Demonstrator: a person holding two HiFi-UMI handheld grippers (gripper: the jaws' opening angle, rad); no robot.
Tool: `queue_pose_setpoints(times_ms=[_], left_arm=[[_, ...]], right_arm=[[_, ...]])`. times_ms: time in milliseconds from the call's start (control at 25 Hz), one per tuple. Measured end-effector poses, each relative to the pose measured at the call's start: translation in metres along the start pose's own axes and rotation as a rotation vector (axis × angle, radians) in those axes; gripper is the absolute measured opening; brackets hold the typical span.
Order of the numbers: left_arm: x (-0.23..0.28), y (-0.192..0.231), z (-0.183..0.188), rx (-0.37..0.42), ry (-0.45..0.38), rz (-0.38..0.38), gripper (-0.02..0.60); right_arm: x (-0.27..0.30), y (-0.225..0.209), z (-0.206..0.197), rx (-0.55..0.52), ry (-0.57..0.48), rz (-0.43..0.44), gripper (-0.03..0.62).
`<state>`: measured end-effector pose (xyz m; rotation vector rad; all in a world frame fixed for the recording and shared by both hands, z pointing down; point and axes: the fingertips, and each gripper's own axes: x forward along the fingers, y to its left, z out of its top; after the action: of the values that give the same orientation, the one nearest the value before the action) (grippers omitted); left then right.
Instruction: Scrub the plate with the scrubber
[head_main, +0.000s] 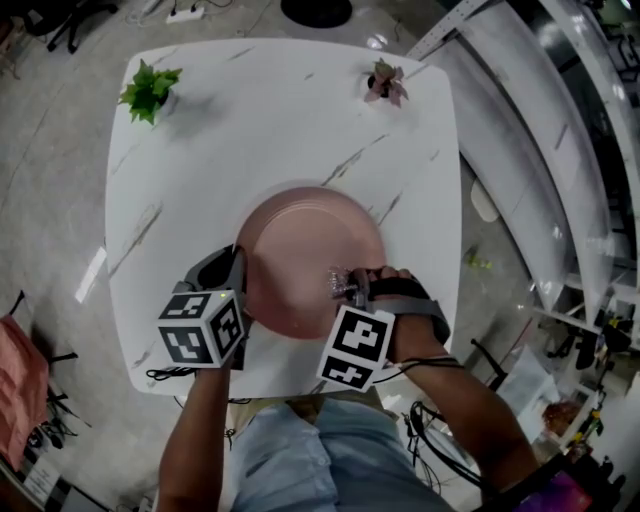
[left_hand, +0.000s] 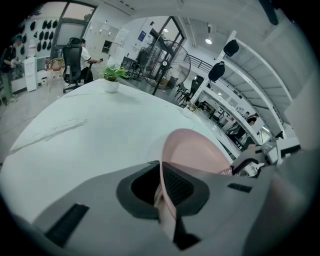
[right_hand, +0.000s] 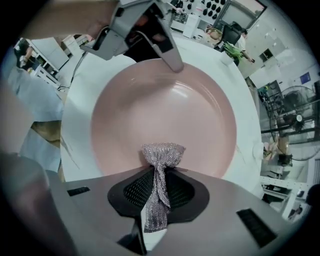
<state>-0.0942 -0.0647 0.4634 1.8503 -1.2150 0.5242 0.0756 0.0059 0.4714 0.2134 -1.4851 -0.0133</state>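
A round pink plate (head_main: 310, 255) lies on the white marble table (head_main: 250, 130), near its front edge. My left gripper (head_main: 238, 275) is shut on the plate's left rim; in the left gripper view the plate (left_hand: 192, 150) runs edge-on between the jaws of the left gripper (left_hand: 165, 192). My right gripper (head_main: 352, 288) is shut on a silvery mesh scrubber (head_main: 338, 281). In the right gripper view the scrubber (right_hand: 161, 160) sticks out of the right gripper (right_hand: 157, 187) and touches the near rim of the plate (right_hand: 165, 107). The left gripper (right_hand: 170, 55) shows at the plate's far rim.
A green potted plant (head_main: 150, 90) stands at the table's far left corner and a small reddish one (head_main: 386, 83) at the far right. Floor and shelving (head_main: 580, 150) surround the table. People sit at desks in the background (left_hand: 82, 57).
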Motion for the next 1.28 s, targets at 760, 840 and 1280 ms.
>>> queue_pose_setpoints(times_ms=[760, 840, 1280], left_arm=[[0.001, -0.004, -0.003, -0.036, 0.029, -0.043, 0.017], [0.002, -0.004, -0.003, -0.039, 0.029, -0.046, 0.017], [0.002, -0.003, -0.002, -0.057, 0.019, -0.056, 0.017]], right_arm=[[0.011, -0.109, 0.057, 0.260, -0.191, -0.180, 0.083], [0.010, -0.108, 0.069, 0.230, -0.202, -0.180, 0.083], [-0.002, -0.067, 0.125, 0.055, -0.284, -0.155, 0.083]])
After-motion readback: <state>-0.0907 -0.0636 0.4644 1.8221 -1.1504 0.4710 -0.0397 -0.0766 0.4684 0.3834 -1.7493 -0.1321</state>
